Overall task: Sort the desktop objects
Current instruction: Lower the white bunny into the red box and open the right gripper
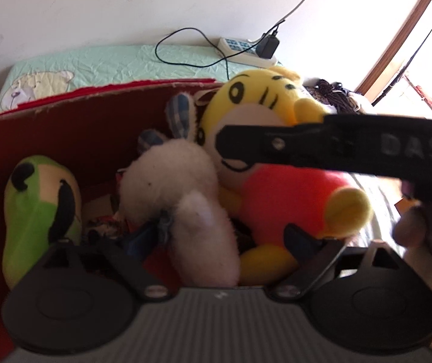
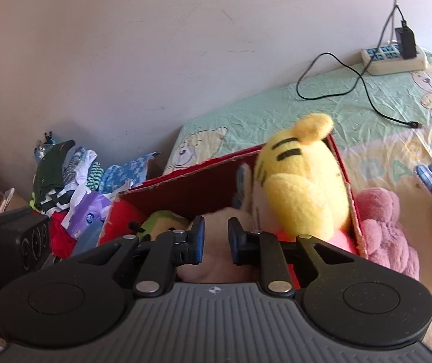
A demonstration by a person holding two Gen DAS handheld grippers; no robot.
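Sitting in the red box are a yellow tiger toy, a white bunny and a green toy. The left gripper is spread wide around the bunny's near end. The right gripper is open a little, over the box, holding nothing.

The yellow tiger plush toy is fuzzy cloth, the red cardboard box has rough torn edges (matt inside), and the mint-green cartoon bedsheet looks like crinkly, smooth fabric.
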